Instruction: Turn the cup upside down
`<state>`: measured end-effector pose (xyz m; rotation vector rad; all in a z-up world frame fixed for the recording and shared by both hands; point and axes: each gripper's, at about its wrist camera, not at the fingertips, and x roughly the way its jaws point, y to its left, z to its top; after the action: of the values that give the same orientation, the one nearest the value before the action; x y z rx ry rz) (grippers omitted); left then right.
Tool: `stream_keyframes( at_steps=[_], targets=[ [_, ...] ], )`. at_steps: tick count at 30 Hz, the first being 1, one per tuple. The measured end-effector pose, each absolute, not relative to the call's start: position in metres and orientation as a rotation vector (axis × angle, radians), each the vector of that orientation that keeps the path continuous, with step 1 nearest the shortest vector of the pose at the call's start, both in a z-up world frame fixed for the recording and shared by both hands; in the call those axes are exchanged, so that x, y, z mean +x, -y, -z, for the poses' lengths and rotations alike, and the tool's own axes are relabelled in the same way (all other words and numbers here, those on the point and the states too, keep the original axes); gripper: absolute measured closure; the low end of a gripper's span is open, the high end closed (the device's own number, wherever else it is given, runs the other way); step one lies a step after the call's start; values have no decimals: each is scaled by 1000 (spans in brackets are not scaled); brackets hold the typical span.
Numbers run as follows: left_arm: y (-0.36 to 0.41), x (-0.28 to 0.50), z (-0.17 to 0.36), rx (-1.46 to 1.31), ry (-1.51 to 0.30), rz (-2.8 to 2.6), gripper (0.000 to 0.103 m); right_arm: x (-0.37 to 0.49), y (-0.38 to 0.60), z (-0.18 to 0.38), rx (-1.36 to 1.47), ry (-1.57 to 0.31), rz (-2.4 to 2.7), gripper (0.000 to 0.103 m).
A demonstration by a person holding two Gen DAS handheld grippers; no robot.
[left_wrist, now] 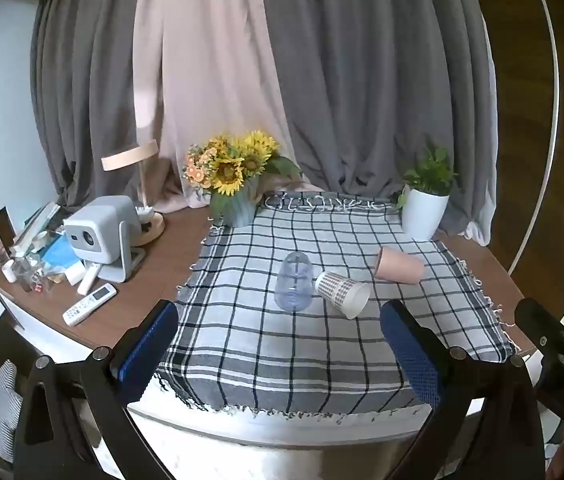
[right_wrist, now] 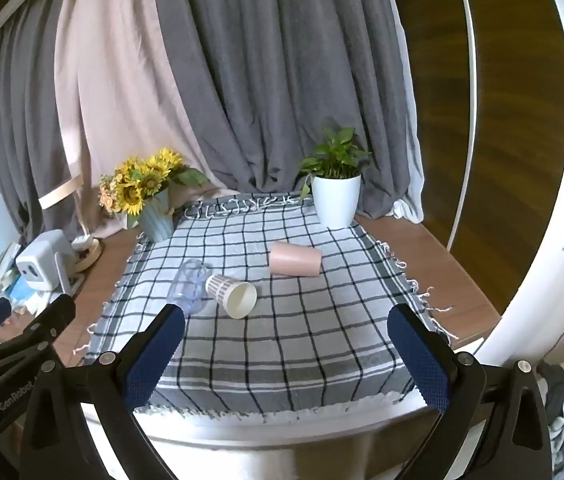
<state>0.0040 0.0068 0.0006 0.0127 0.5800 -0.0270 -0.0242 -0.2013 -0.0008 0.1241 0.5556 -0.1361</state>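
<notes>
Three cups lie on their sides on a checked cloth [left_wrist: 282, 352] [right_wrist: 282, 340]. A clear bluish plastic cup [left_wrist: 293, 286] [right_wrist: 190, 286] lies at the left. A white paper cup with a chequered pattern [left_wrist: 341, 293] [right_wrist: 230, 294] lies beside it, its mouth toward me. A pink cup [left_wrist: 398, 265] [right_wrist: 294, 259] lies farther right. My left gripper [left_wrist: 280, 354] is open and empty, short of the cups. My right gripper [right_wrist: 285, 360] is open and empty, also short of them.
A sunflower vase [left_wrist: 234, 184] [right_wrist: 150, 200] stands at the cloth's back left and a white plant pot [left_wrist: 423, 208] [right_wrist: 335, 198] at its back right. A projector [left_wrist: 100, 232], remotes [left_wrist: 89, 304] and clutter sit on the desk's left. Curtains hang behind.
</notes>
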Motion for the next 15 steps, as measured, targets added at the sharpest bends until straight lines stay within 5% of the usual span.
stream_keyframes(
  at_steps=[15],
  targets=[
    [4, -8, -12, 15, -547, 11, 0, -25, 200, -3, 122, -561, 135, 1]
  ],
)
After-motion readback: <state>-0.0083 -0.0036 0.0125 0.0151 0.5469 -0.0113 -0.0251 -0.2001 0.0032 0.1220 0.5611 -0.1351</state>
